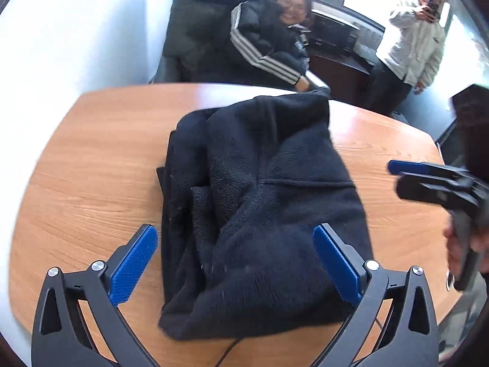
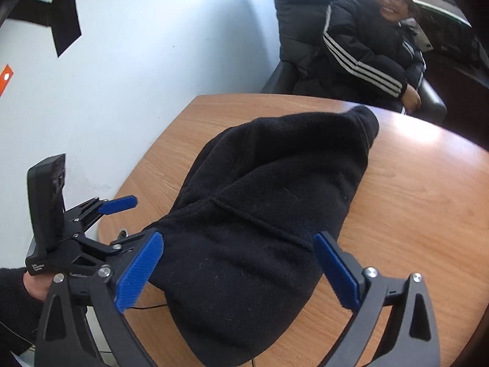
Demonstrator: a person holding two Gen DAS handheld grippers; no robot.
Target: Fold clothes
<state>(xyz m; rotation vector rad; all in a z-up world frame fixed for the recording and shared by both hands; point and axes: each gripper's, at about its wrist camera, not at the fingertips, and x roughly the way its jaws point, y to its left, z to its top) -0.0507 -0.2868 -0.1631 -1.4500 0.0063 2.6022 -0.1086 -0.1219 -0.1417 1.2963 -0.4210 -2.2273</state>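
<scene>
Both tools spread wide, left tool (image 1: 235, 263), right tool (image 2: 238, 269), over black fleece (image 1: 259, 189), wooden table (image 1: 91, 168), no legible writing

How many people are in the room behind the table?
2: a seated woman in a striped black jacket just beyond the wooden table, and a man in white standing at right. Others may be hidden.

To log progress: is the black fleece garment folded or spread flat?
Folded: the black fleece garment lies as a layered bundle on the wooden table, not spread.

Right claw (image 1: 394, 168) motion-blurred, edge-cropped
</scene>
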